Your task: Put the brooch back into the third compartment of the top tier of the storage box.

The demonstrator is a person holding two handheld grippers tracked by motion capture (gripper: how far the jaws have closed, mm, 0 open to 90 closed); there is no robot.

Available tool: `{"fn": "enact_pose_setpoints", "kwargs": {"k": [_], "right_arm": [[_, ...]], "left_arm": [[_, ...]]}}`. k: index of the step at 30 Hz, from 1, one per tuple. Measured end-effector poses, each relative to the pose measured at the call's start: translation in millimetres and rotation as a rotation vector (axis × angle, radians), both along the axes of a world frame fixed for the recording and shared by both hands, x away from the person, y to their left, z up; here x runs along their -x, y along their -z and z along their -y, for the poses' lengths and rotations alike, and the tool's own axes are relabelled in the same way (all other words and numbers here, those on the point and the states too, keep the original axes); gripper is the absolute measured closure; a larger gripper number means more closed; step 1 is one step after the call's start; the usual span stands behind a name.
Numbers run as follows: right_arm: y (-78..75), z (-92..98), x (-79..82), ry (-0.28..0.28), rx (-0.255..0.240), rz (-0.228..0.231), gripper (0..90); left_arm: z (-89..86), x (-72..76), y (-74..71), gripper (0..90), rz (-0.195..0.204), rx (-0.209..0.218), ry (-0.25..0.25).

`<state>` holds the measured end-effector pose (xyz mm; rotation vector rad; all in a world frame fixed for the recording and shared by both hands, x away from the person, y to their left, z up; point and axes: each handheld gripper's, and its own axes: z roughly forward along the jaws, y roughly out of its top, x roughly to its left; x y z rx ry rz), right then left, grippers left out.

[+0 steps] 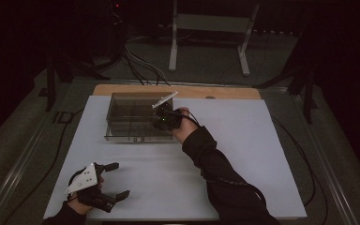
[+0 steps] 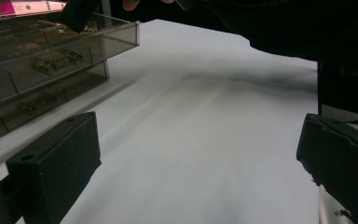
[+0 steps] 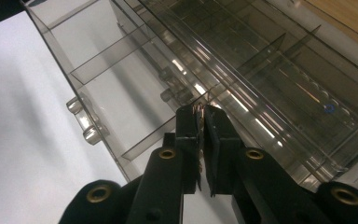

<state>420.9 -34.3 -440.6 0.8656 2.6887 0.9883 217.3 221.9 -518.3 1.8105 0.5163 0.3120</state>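
— Upper centre of the high view, on the table [image 1: 243, 154]: looks like a clear box [image 1: 122, 112] with dividers?

— Yes. Sits with its long side running left to right across the frame, lid off or swung away; cannot tell which.

— And over its lower right corner?

— Hovers there as the right gripper [image 3: 202, 112], pointed up-frame into the box. Pressed together on a piece [image 3: 198, 140], thin, toothed and metallic. Too small to name.

— Held how?

— Edge-on between the pads, long axis along the jaws, tip poking out just past them. In the right gripper view, poised above a divider near the box's front wall, just right of the latch [image 3: 86, 123].

— Touching the box?

— Hard to say. Seems just above, not resting.

— Lower left of the high view?

— Rests on the table as the left gripper [image 1: 120, 179], spread wide, nothing between. Well apart from the box; looks toward it across bare table in its own view.

— Anything inside the box?

— Small brass bits [image 2: 56, 63] in several compartments, seen through the wall.

— Nearer hand for the next move, then?

— Right, plainly. Probably only needs to go straight down into the compartment below, then let go.
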Motion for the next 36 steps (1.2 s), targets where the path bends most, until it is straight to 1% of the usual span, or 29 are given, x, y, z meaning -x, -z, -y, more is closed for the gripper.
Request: {"fn": "enact_pose_setpoints", "kwargs": {"k": [3,5,7,9,12,13,17,20,23,26,27,30,36], "right_arm": [[0.0,-0.6,-0.5,0.006,0.005,-0.004,84.3],[-0.1,-1.4,-0.8,0.015,0.001,-0.011,80.9],[-0.5,-1.5,-0.3,0.016,0.004,0.000,79.5],[-1.8,-0.3,0.0,0.021,-0.003,0.001,76.3],[-6.7,2.2,2.7,0.025,-0.028,0.015,70.5],[-8.6,3.2,3.3,0.023,-0.032,0.018,69.8],[-14.5,6.0,6.3,0.020,-0.043,0.025,64.5],[-18.4,7.6,9.0,0.018,-0.052,0.036,57.7],[-21.9,9.0,11.5,0.013,-0.075,0.046,51.1],[-24.5,8.8,14.1,0.004,-0.087,0.062,43.7],[-24.5,8.8,14.1,0.004,-0.087,0.062,43.7],[-28.2,8.6,17.9,0.003,-0.092,0.080,34.5],[-35.3,11.2,21.8,-0.005,-0.102,0.093,20.0]], "left_arm": [[0.1,-0.2,-0.2,0.6,-0.001,0.004,-0.001],[0.2,0.3,0.0,0.6,0.000,-0.003,0.000],[0.4,0.2,-0.2,0.6,0.001,0.000,0.002],[0.6,0.4,-0.4,0.6,0.000,0.005,0.001],[0.5,0.4,-0.1,0.6,0.000,-0.002,0.002],[0.5,0.0,-0.2,0.6,-0.001,0.001,0.000],[0.9,0.5,-0.2,0.6,0.000,-0.003,0.002],[1.0,0.1,-0.3,0.6,-0.002,0.005,0.000],[0.9,0.6,-0.3,0.6,-0.001,-0.001,0.002],[0.5,0.2,-0.4,0.6,-0.001,0.003,0.000],[0.5,0.2,-0.4,0.6,-0.001,0.003,0.000],[0.6,0.6,-0.9,0.6,0.001,0.005,-0.001],[0.9,0.4,-0.9,0.6,0.001,0.001,0.002]]}}
